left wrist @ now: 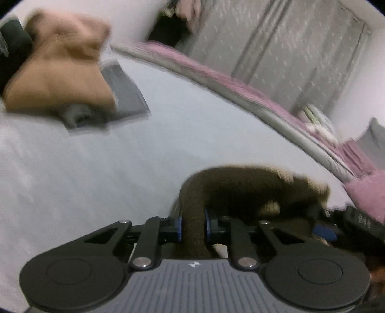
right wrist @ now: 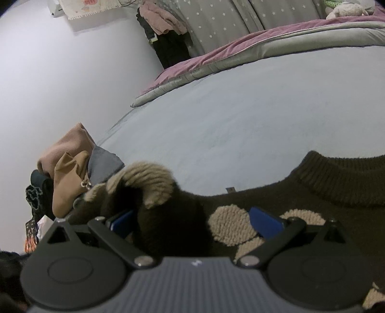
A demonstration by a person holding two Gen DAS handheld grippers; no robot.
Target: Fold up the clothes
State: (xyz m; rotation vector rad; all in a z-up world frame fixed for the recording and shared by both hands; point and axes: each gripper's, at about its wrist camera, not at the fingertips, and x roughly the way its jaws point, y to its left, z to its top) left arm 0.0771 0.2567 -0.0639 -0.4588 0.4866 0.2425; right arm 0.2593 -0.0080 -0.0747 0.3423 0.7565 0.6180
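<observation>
A dark brown knit sweater with a beige looped pattern lies on the pale bed sheet, its ribbed collar facing away from me. My left gripper is shut on a fold of the brown sweater, pinched between its blue pads. My right gripper is open wide. A bunched sleeve with a beige cuff sits between its spread fingers, apart from the right pad. A blue pad of the right gripper shows at the right edge of the left wrist view, beside the sweater.
A pile of tan and grey clothes sits at the bed's left edge, blurred in the left wrist view. A pink and grey quilt lines the far side. Behind it are star-patterned curtains and hanging clothes.
</observation>
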